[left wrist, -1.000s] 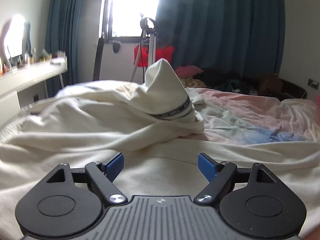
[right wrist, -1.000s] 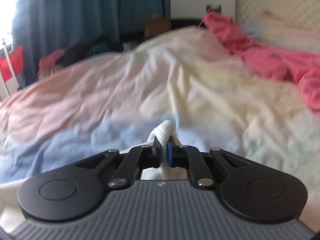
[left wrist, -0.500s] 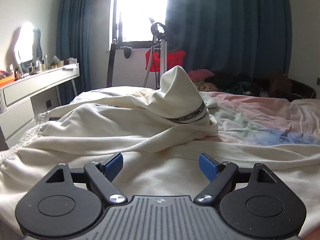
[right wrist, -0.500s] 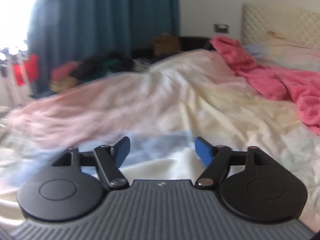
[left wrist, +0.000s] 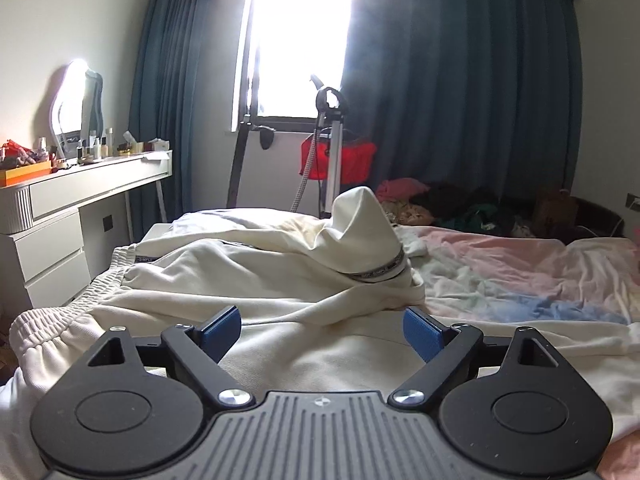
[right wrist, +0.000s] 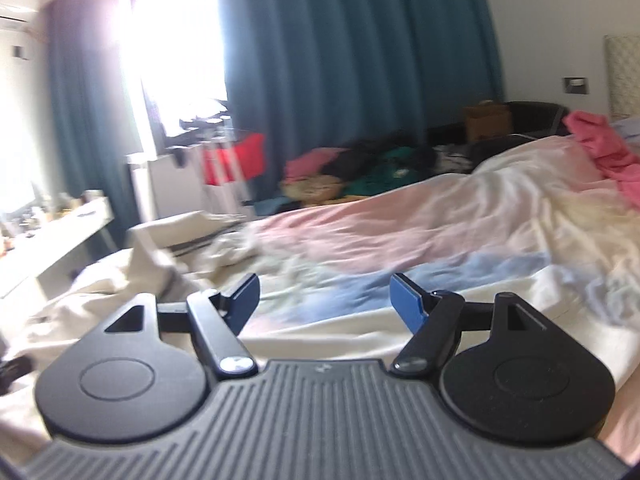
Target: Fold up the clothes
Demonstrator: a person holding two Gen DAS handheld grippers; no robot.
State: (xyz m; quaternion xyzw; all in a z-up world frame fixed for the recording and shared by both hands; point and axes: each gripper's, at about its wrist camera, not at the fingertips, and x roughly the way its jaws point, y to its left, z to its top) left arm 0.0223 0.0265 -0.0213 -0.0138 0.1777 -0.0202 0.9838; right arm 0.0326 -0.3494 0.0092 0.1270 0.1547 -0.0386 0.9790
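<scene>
Cream fabric fills the near half of the left wrist view: a cream garment (left wrist: 248, 280) with a ribbed elastic hem at its left edge lies crumpled across the bed (left wrist: 520, 268), and one part of it stands up in a pointed peak ringed by a dark patterned band. The left gripper (left wrist: 322, 330) hangs above the flat near part of this garment, its blue-padded jaws opening wide with nothing gripped between them; only cloth shows beyond the gap, lower down. The right gripper (right wrist: 324, 300) is also released, its blue pads set well apart and empty, pointing over the pastel pink, blue and white bedcover (right wrist: 440, 240), with a strip of the cream cloth just below its jaws. The right wrist view is blurred, so fine detail of the bedding cannot be made out. A pink garment (right wrist: 604, 148) lies at the far right of the bed near the headboard. Beyond the foot of the bed, a heap of dark and coloured clothes (left wrist: 460, 204) sits below the dark blue curtains (left wrist: 460, 80). A bright window (left wrist: 300, 36) glares between the curtains, with a stand carrying something red (left wrist: 340, 158) before it. A white dressing table (left wrist: 80, 196) with bottles and a lit mirror stands to the left.
</scene>
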